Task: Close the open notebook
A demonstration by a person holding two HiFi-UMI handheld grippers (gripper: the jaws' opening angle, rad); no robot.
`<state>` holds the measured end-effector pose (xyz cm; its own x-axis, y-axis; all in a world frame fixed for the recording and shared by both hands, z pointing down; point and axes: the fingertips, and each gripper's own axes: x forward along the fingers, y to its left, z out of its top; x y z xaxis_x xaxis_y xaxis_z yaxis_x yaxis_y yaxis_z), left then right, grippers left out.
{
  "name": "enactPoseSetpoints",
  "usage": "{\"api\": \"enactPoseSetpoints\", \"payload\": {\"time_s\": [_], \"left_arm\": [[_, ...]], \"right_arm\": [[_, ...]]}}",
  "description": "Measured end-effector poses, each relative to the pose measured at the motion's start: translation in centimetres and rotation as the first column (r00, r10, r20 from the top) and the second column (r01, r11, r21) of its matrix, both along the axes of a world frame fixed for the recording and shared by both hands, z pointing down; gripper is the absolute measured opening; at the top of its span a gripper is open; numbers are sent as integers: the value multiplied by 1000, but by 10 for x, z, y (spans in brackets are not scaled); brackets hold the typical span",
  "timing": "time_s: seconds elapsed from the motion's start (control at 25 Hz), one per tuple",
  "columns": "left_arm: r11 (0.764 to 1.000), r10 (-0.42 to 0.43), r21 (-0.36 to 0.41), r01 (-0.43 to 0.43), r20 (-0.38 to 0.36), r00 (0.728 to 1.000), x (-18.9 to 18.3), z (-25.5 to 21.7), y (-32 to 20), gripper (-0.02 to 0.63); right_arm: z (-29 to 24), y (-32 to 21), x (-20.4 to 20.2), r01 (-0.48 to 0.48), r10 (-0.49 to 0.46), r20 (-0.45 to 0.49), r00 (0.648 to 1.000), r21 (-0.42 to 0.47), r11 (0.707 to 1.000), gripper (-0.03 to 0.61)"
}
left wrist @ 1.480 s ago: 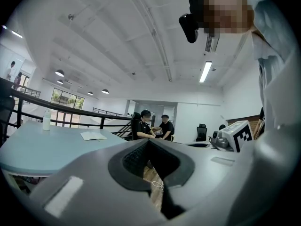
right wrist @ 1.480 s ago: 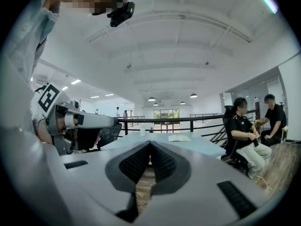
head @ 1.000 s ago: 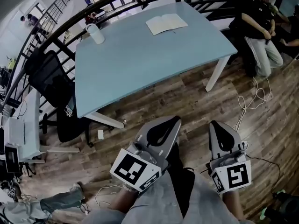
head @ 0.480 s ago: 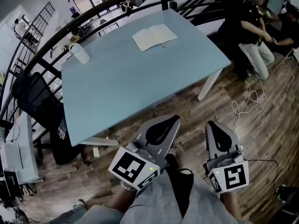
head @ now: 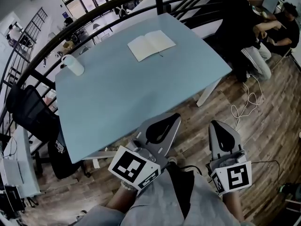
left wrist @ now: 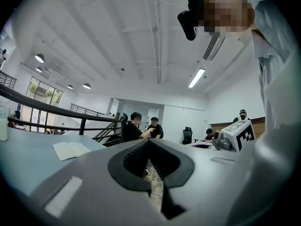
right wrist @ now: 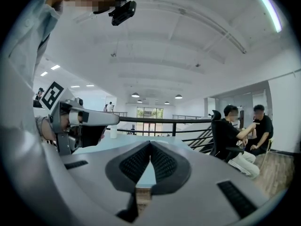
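The open notebook (head: 151, 45) lies flat with white pages up on the far side of the light blue table (head: 122, 98); in the left gripper view the notebook (left wrist: 70, 149) shows low at the left. My left gripper (head: 176, 117) hangs over the wooden floor just short of the table's near edge, shut with nothing in it, its jaws closed tip to tip (left wrist: 149, 141). My right gripper (head: 216, 125) is beside it to the right, also shut and empty (right wrist: 150, 143), well short of the notebook. The left gripper (right wrist: 77, 119) shows at the left of the right gripper view.
A white cup (head: 73, 65) stands near the table's far left corner. A black railing (head: 42, 60) runs behind the table. Two seated people (head: 254, 27) are at the right, with loose cables (head: 247, 102) on the floor. A black office chair (head: 28, 112) stands left.
The table and notebook have come nearer and lower in the head view as both grippers travelled forward toward the table. Both stay shut and empty.
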<state>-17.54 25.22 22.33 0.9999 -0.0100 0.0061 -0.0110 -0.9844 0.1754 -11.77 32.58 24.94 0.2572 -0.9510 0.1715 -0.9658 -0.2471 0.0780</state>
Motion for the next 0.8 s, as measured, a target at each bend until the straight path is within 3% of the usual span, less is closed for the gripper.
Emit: {"api": "enactPoseSetpoints", "payload": {"time_s": [0.48, 0.8], "left_arm": [[999, -31, -21, 31, 1, 1000, 3, 5, -30, 3], [997, -83, -5, 83, 21, 996, 21, 8, -39, 3]], "right_arm": [[-1, -25, 10, 5, -5, -11, 1000, -5, 1000, 2], [6, -38, 37, 44, -44, 5, 999, -4, 999, 2]]}}
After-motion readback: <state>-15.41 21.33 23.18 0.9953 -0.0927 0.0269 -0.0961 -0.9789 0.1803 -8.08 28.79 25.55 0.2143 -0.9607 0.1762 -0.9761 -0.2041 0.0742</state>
